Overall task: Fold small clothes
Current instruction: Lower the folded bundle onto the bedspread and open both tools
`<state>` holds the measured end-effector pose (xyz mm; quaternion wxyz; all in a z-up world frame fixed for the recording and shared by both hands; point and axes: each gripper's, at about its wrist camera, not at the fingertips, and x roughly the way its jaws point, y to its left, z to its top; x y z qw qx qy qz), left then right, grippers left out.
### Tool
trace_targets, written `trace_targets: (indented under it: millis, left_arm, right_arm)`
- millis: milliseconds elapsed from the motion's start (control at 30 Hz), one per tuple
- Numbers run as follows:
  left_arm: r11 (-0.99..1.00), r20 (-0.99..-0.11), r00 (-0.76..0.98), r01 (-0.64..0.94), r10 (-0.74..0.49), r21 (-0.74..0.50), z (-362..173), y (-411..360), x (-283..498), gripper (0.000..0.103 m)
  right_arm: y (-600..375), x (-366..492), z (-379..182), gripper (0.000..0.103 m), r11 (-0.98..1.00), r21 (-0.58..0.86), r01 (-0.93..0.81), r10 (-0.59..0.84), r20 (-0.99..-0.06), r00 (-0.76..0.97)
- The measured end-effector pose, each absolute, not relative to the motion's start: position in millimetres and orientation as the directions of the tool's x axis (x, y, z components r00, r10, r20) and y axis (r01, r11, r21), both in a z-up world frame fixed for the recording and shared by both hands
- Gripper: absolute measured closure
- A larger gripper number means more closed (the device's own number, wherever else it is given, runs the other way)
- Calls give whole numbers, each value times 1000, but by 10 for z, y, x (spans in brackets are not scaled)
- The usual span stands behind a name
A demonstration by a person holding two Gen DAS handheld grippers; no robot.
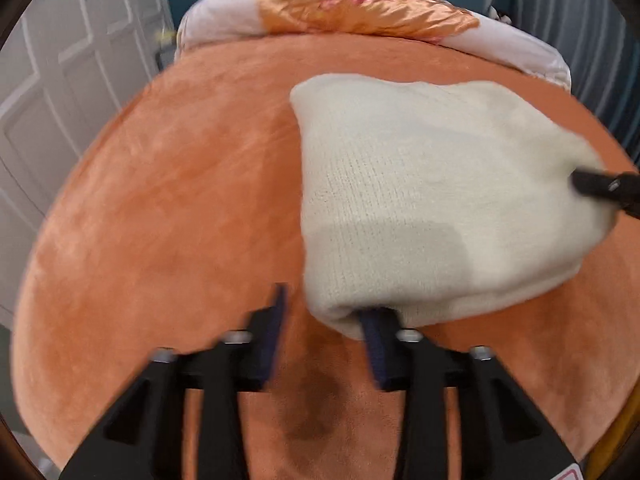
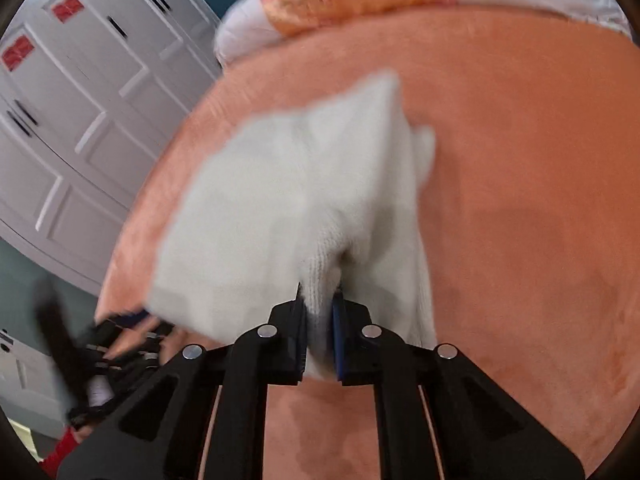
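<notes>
A cream knit garment [image 1: 420, 200] lies folded on the orange blanket [image 1: 180, 200]. In the left wrist view my left gripper [image 1: 326, 304] sits at the garment's near corner with its jaws apart. The cloth drapes over the right finger [image 1: 378, 344], and only blanket shows in the gap. My right gripper [image 2: 319, 294] is shut on a bunched fold of the garment [image 2: 280, 184] and holds that part lifted off the blanket [image 2: 520, 200]. Its dark tip [image 1: 600, 188] shows pinching the garment's right edge. The left gripper [image 2: 120, 320] appears blurred at the garment's lower left corner.
A white pillow [image 1: 216, 20] with a shiny orange patterned cover [image 1: 360, 4] lies at the far end of the bed. White panelled cupboard doors [image 2: 80, 120] stand to the left. A hand and a red sleeve [image 2: 60, 448] show at the lower left.
</notes>
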<state>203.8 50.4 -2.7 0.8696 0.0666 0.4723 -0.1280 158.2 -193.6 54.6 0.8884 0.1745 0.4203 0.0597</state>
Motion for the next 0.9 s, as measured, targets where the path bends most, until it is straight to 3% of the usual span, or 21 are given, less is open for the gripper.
trace_targets:
  millis: [67, 167, 200, 400, 633, 733, 833, 900]
  left_arm:
    - [963, -846, 509, 269, -161, -21, -61, 568, 2053, 77]
    - [963, -860, 495, 268, -125, 14, -216, 525, 2030, 77]
    - [967, -861, 494, 254, -123, 8, -245, 528, 2025, 77]
    - [975, -858, 484, 210, -172, -77, -67, 620, 1924, 79]
    - [951, -765, 569, 235, -302, -201, 611, 675, 1689, 79]
    - [960, -767, 585, 236, -263, -149, 644, 446, 1891, 79]
    - [970, -823, 533, 227, -197, -85, 395, 255, 2107, 79]
    - [974, -847, 503, 215, -173, -71, 213, 222, 2183, 77]
  right_arm:
    - [-1993, 1560, 575, 95, 939, 338, 60, 219, -725, 653]
    - [-2044, 1656, -41, 95, 959, 255, 127, 156, -843, 515]
    - [-2032, 1633, -101, 95, 960, 252, 124, 153, -839, 523]
    - [-2048, 1392, 272, 89, 951, 272, 145, 145, -812, 566]
    - [-2035, 1318, 750, 92, 955, 278, 99, 147, -741, 655]
    - [-1905, 1574, 636, 92, 971, 228, 70, 137, -774, 618]
    - [-1864, 1830, 244, 98, 990, 96, 101, 29, -851, 524]
    - [-1897, 1845, 140, 98, 990, 91, 112, 21, -855, 518]
